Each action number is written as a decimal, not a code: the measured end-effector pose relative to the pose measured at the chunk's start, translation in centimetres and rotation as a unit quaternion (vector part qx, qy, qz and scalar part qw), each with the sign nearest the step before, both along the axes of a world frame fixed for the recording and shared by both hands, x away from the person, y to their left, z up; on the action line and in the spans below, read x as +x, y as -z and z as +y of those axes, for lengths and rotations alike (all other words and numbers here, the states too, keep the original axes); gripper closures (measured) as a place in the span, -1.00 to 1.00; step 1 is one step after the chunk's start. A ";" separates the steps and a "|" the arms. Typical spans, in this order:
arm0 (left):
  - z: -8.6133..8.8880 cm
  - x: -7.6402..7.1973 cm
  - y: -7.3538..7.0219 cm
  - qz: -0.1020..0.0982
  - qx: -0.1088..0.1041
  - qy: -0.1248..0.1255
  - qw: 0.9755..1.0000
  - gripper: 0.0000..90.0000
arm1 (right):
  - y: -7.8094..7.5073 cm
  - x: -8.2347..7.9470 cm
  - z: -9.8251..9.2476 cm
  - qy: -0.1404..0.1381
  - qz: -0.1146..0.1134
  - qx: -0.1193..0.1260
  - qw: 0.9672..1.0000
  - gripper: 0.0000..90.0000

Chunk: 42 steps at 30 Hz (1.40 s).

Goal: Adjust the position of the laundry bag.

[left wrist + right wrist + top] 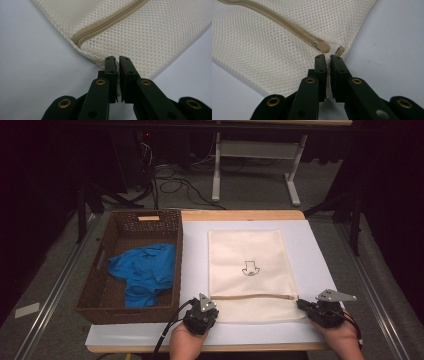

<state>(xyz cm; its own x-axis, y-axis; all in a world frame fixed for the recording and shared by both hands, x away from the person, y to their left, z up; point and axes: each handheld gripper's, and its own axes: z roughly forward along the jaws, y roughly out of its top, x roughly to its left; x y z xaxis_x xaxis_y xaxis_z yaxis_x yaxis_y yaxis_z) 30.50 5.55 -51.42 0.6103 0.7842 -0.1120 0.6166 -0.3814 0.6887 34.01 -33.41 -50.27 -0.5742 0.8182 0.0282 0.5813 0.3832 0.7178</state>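
A cream mesh laundry bag (248,270) with a small printed drawing lies flat on the white board (310,255). A tan zipper (252,296) runs across it near the front edge. My left gripper (209,301) is shut on the bag's mesh (140,37) at the near-left corner, by the closed end of the zipper (107,22). My right gripper (300,303) is shut on the bag's edge (287,45) at the right end of the zipper, beside the tan zipper pull (323,46). White fabric shows pinched between its jaws.
A dark wicker basket (127,227) stands left of the board and holds a crumpled blue garment (145,270). Table rails run along both sides. Cables and a white table frame (255,165) lie on the floor beyond.
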 end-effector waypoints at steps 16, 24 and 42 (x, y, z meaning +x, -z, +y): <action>0.0 -2.2 0.0 0.000 0.000 0.021 1.000 0.87 | 0.1 -2.7 -1.1 -0.020 0.007 0.005 1.000 0.88; 0.0 -2.2 0.0 -0.006 0.000 0.021 1.000 0.79 | 0.1 -2.6 -1.2 -0.021 0.005 0.004 1.000 0.84; 1.1 -1.6 -1.2 -0.092 -0.076 -0.024 0.993 -0.11 | -1.4 -2.6 -1.3 0.001 -0.056 0.050 0.997 0.60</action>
<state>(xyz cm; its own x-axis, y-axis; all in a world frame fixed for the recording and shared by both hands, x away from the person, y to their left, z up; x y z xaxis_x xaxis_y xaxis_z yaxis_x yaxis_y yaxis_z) 28.91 6.62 -50.24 0.5938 0.7955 -0.1208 0.4892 -0.2378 0.8391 31.43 -34.74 -48.86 -0.5770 0.8154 0.0464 0.4966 0.3051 0.8126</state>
